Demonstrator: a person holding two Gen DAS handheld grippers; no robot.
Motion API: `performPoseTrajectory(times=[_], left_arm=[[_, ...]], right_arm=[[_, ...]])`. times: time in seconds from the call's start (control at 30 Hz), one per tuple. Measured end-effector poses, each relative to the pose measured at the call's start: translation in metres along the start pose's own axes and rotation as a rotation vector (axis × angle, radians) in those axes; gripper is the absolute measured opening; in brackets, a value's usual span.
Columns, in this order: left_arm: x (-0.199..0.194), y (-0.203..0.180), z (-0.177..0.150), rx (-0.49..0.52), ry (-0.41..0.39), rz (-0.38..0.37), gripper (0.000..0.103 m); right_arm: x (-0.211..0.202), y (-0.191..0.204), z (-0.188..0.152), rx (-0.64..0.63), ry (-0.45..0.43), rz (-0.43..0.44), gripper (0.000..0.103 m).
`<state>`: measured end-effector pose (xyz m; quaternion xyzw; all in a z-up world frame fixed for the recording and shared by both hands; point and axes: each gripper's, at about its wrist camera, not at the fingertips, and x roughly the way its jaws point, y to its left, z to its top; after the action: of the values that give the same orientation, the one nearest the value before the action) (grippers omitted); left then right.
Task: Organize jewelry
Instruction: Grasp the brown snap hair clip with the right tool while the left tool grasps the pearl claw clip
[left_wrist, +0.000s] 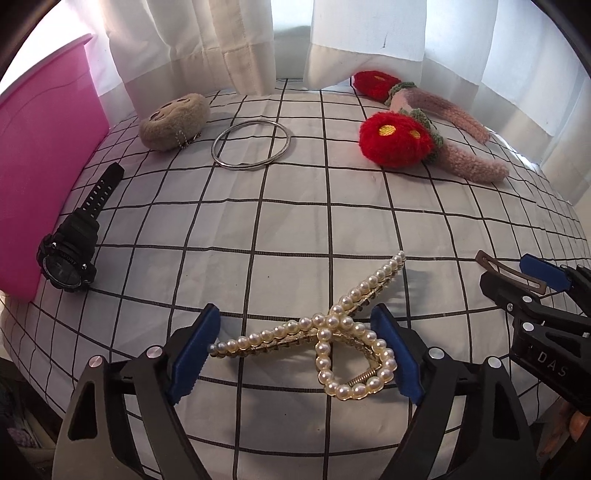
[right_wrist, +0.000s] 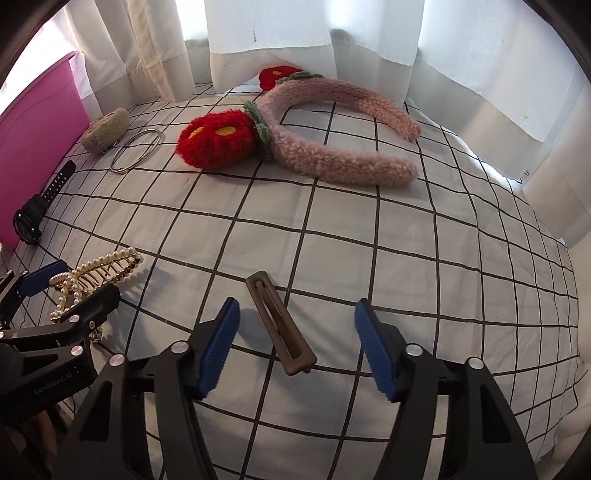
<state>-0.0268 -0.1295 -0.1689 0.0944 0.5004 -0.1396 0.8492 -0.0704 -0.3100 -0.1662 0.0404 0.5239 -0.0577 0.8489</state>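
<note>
My left gripper is open, its blue pads on either side of a pearl hair claw that lies on the checked cloth; the claw also shows in the right wrist view. My right gripper is open around a brown hair clip, which lies flat between the pads without touching them. The clip's tip and the right gripper show at the right edge of the left wrist view. A silver bangle, a black watch and a pink headband with red flowers lie farther back.
A pink bin stands at the left, next to the watch. A beige plush keychain lies by the bangle. White curtains hang along the back edge. The checked cloth drops off at the right and front.
</note>
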Motion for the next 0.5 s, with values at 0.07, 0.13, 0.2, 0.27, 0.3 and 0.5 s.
performPoseTrajectory(times=[0.07, 0.13, 0.2, 0.27, 0.3, 0.5], left_arm=[[0.000, 0.002, 0.000, -0.005, 0.004, -0.010, 0.081], [0.000, 0.002, 0.000, -0.001, 0.006, -0.011, 0.081], [0.000, 0.003, 0.000, -0.005, 0.006, -0.016, 0.080], [-0.001, 0.004, 0.000, -0.005, 0.007, -0.021, 0.080], [-0.001, 0.005, 0.000, -0.005, 0.007, -0.023, 0.080], [-0.004, 0.013, 0.001, -0.021, 0.010, -0.018, 0.080]], right_arm=[[-0.001, 0.003, 0.000, -0.009, -0.006, 0.000, 0.033], [-0.003, 0.005, -0.001, -0.014, -0.011, -0.005, 0.012], [-0.003, 0.004, -0.002, -0.006, -0.013, 0.001, 0.012], [-0.003, 0.002, -0.003, 0.004, -0.017, 0.009, 0.012], [-0.003, 0.001, -0.003, 0.013, -0.018, 0.014, 0.012], [-0.014, -0.004, -0.006, 0.058, -0.040, 0.043, 0.012]])
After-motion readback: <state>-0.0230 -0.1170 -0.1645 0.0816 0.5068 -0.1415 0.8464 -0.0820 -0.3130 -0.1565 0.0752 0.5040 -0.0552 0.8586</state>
